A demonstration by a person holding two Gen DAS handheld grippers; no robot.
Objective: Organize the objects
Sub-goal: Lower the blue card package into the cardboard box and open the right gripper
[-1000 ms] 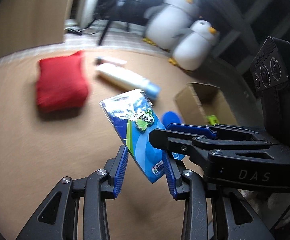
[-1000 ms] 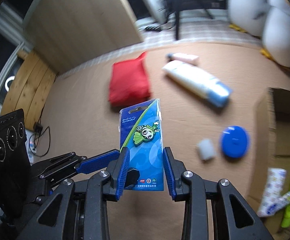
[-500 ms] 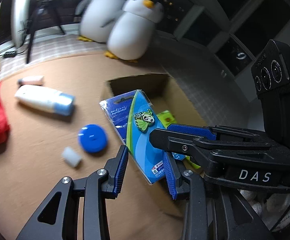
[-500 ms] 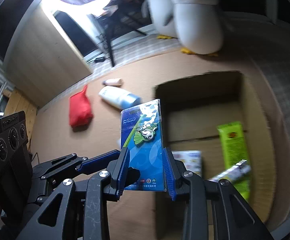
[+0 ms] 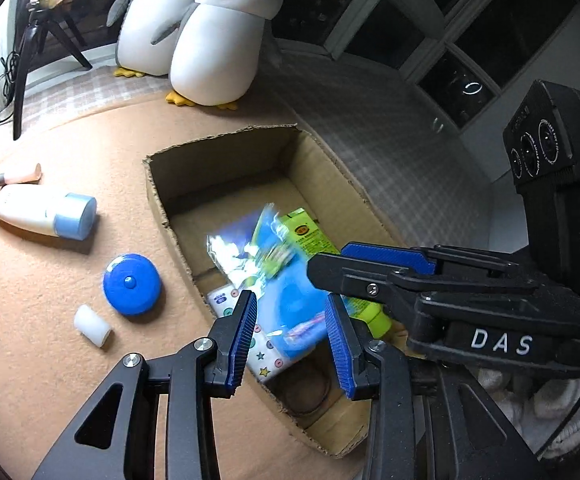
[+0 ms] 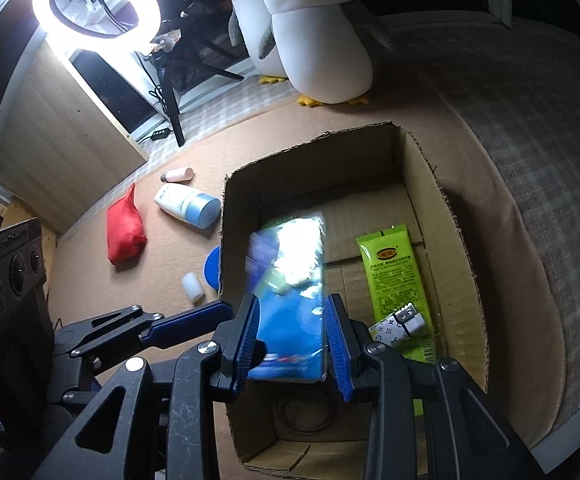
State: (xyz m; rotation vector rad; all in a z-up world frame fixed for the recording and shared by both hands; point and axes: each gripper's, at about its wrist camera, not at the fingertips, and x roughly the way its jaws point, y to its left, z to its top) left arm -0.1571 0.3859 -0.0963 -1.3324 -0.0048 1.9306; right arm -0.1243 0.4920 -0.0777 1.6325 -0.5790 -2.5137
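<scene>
I am seeing the blue card packet (image 6: 290, 300) blurred above the open cardboard box (image 6: 441, 200), its long axis pointing away from me, between my right gripper's (image 6: 294, 342) spread fingers; I cannot tell if they are touching it. My left gripper (image 5: 291, 338) is standing open beside it. The box is sitting on a tan carpet (image 5: 50, 320), two plush penguins (image 5: 222, 44) behind.

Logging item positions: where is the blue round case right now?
In the left wrist view, the blue round case lies left of the cardboard box, beside a small white cylinder.
</scene>
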